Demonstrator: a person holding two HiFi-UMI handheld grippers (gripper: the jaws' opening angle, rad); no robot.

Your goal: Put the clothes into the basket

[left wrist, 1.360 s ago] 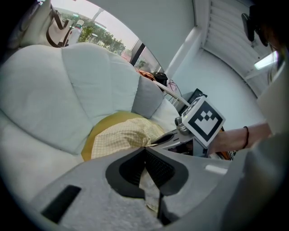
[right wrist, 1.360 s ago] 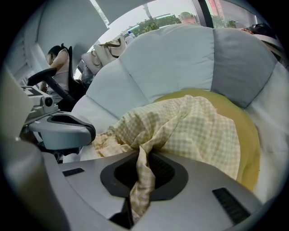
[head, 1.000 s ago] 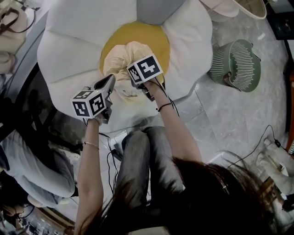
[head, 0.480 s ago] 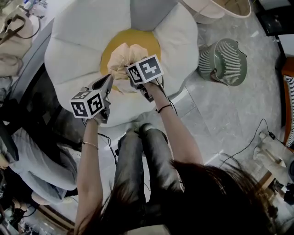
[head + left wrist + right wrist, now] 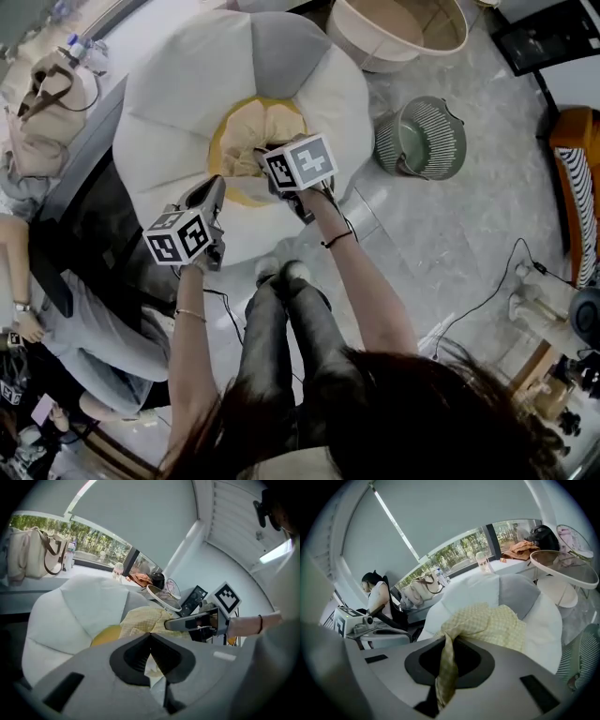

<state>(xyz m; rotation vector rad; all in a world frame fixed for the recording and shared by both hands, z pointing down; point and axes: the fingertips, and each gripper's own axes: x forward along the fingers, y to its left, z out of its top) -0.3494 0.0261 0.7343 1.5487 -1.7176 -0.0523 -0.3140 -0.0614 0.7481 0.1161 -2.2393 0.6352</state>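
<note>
In front of me, a large flower-shaped cushion (image 5: 178, 84), made of white and grey petals around a yellow centre (image 5: 218, 159), rests directly on the grey tiled floor (image 5: 450, 253). A pale yellow checked garment (image 5: 253, 131) is bunched on the yellow centre. On the floor, a green slatted basket (image 5: 422, 141) sits near the cushion's right edge, a cream basket (image 5: 375, 42) sits just beside its far edge, and my shoes (image 5: 272, 272) stand at its near edge.

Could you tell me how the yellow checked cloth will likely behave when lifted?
Probably floppy: the yellow cloth droops in a strip from the right tool. Likely light and thin, as it bunches in soft folds.
</note>
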